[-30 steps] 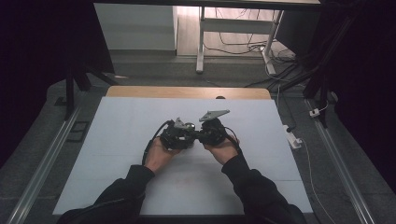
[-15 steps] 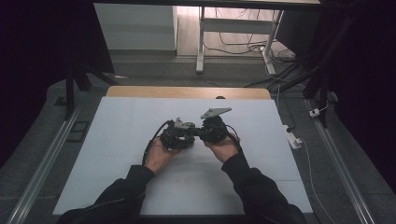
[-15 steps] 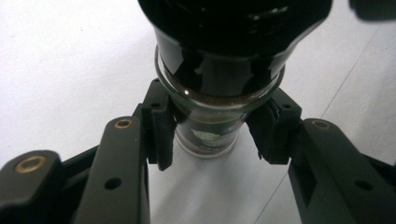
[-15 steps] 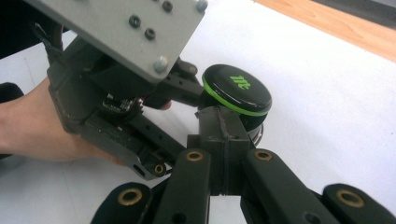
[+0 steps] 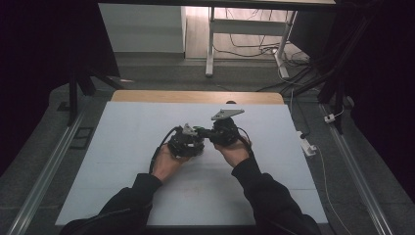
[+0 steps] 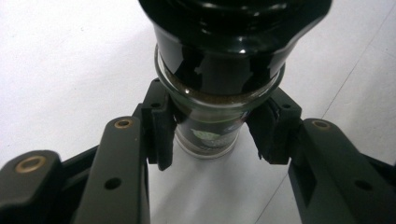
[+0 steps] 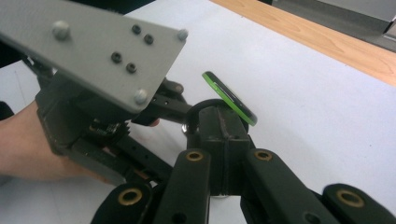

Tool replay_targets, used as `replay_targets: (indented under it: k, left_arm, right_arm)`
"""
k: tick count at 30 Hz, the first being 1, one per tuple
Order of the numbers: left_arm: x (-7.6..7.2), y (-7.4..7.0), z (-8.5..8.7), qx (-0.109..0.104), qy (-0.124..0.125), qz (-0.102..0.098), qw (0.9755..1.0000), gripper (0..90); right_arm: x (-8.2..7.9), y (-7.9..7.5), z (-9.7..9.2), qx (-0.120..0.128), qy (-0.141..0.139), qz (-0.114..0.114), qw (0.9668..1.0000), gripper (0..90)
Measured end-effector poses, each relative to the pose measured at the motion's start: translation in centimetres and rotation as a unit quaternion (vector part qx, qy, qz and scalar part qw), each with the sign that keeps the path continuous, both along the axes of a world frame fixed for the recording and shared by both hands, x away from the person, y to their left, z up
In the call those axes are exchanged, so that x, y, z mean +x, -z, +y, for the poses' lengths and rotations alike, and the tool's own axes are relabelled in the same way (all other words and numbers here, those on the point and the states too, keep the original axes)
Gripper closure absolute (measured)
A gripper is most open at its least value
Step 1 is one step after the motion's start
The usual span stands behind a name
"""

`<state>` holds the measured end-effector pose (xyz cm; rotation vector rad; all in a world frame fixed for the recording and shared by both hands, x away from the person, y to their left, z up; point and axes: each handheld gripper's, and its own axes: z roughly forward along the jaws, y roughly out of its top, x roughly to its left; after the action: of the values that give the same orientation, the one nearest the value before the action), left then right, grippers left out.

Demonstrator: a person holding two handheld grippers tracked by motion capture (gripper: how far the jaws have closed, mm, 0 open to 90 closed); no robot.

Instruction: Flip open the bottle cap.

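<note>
A small glass spice jar [image 6: 210, 135] with a dark filling and a black cap [image 6: 224, 28] hangs over the white table, and my left gripper [image 6: 212, 126] is shut on its glass body just below the neck. The cap's flip lid [image 7: 229, 97], black with a green edge, stands open. My right gripper [image 7: 219, 126] is shut, its pads pressed together right against the cap's ring under that lid; whether they pinch the rim I cannot tell. In the high view my left gripper [image 5: 192, 141] and right gripper [image 5: 209, 133] meet tip to tip at mid table.
A white mat [image 5: 127, 142] covers the table, with a wooden strip [image 5: 195, 96] along the far edge. Metal rails run down both sides. A small white box [image 5: 307, 146] and cables lie off the right edge. My left gripper's grey plate [image 7: 93, 42] is close in the right gripper view.
</note>
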<state>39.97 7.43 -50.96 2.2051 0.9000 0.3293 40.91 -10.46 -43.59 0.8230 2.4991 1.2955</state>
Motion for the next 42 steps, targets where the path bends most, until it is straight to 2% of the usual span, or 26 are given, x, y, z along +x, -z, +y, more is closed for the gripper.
replay_targets:
  k: [7, 14, 20, 23, 26, 28, 34, 42]
  left_arm:
    - [0.0, 0.0, 0.0, 0.001, 0.0, 0.0, 1.0, 53.6]
    - [0.0, 0.0, 0.0, 0.002, 0.002, -0.001, 1.0, 53.6]
    - [0.0, 0.0, 0.0, 0.001, 0.001, -0.001, 1.0, 53.5]
    - [0.0, 0.0, 0.0, 0.001, 0.002, 0.001, 1.0, 53.3]
    - [0.2, -0.1, 0.0, 0.004, 0.005, 0.009, 0.9999, 52.2]
    - [0.3, 0.0, -0.1, 0.01, 0.011, 0.019, 0.9997, 47.9]
    - [0.0, -0.2, 0.0, 0.013, 0.011, 0.019, 0.9997, 37.5]
    - [-0.4, -1.0, 1.1, -0.005, 0.025, 0.036, 0.999, 27.3]
  right_arm:
    - [0.8, -0.1, -0.1, 0.009, 0.009, 0.004, 0.9999, 89.7]
    - [2.2, 0.7, -0.5, 0.011, 0.027, 0.021, 0.9994, 89.7]
    - [2.2, 0.7, -0.7, 0.013, 0.027, 0.024, 0.9993, 89.7]
    - [1.9, 0.4, -0.7, 0.01, 0.022, 0.018, 0.9995, 89.4]
    - [1.6, 0.2, -0.8, 0.01, 0.02, 0.015, 0.9996, 83.9]
    - [1.4, 0.0, -0.9, 0.011, 0.019, 0.014, 0.9997, 80.9]
    - [0.8, -0.4, -1.3, 0.009, 0.017, 0.015, 0.9997, 70.5]
    - [0.1, -0.3, -1.7, 0.008, 0.02, 0.023, 0.9995, 53.7]
